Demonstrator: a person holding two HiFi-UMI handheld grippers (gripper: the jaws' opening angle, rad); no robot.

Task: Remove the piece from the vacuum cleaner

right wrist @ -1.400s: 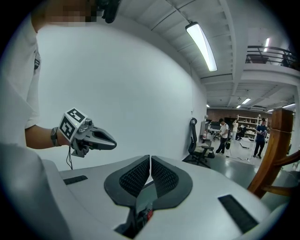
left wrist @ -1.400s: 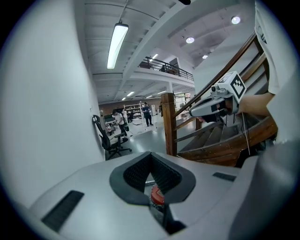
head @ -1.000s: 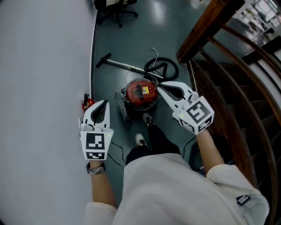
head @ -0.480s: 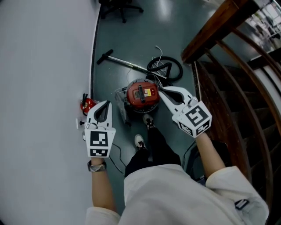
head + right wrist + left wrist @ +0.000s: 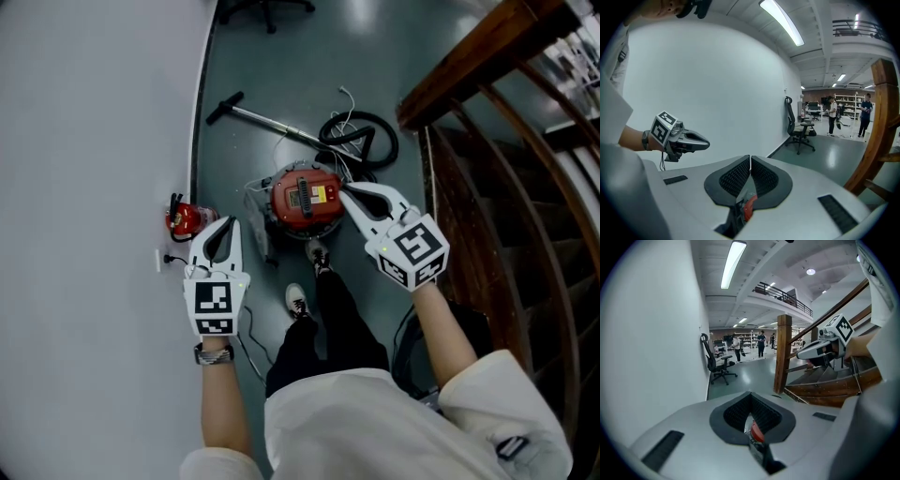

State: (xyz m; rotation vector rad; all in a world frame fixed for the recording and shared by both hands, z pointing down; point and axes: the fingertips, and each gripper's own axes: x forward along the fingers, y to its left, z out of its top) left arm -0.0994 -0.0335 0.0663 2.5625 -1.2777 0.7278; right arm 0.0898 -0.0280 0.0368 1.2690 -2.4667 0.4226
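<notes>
In the head view the red vacuum cleaner (image 5: 305,199) stands on the floor between the white wall's edge and the wooden staircase (image 5: 487,178), with the left gripper (image 5: 227,225) and right gripper (image 5: 347,191) held above either side of it. The left gripper view shows its jaws pressed together, empty. The right gripper view likewise shows jaws closed on nothing.

A plain white wall (image 5: 94,141) on my left, glossy grey-green floor (image 5: 300,56) beneath me, dark wooden staircase (image 5: 506,216) on my right, an office chair (image 5: 715,363) beyond, strip light (image 5: 732,263) overhead.
</notes>
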